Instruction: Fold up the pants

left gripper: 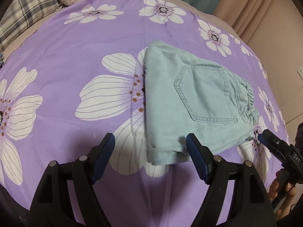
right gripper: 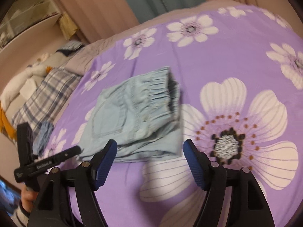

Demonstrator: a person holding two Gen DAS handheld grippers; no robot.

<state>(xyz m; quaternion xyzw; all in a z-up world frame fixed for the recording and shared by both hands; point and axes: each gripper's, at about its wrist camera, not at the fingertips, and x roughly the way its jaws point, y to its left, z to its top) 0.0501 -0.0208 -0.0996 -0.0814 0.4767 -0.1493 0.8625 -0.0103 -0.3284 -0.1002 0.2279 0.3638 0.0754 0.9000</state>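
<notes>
The folded pants [left gripper: 191, 102] lie on the purple flowered bedspread [left gripper: 75, 43], long axis running twelve to six in the left wrist view, waistband at three o'clock. The left gripper [left gripper: 150, 149] is spread and empty, the hem just beyond its fingertips toward one o'clock. The right gripper [right gripper: 150, 154], also spread with nothing pinched, has the bundle at eleven o'clock, about equally near.

pants [left gripper: 191, 98]: pale mint denim-like cloth, matt, stitched pocket seams, gathered elastic waistband at 3 o'clock
bedsheet [left gripper: 75, 43]: thin purple cloth with printed white flowers, smooth, faint sheen, light creases
left gripper [left gripper: 150, 147]: black matt plastic arms, small shiny metal pins
fingers [right gripper: 106, 162]: blue ribbed rubbery pads, matt
pillow [left gripper: 24, 17]: plaid woven cloth, matt, at 10 o'clock
curtains [right gripper: 98, 1]: soft draped cloth, matt
</notes>
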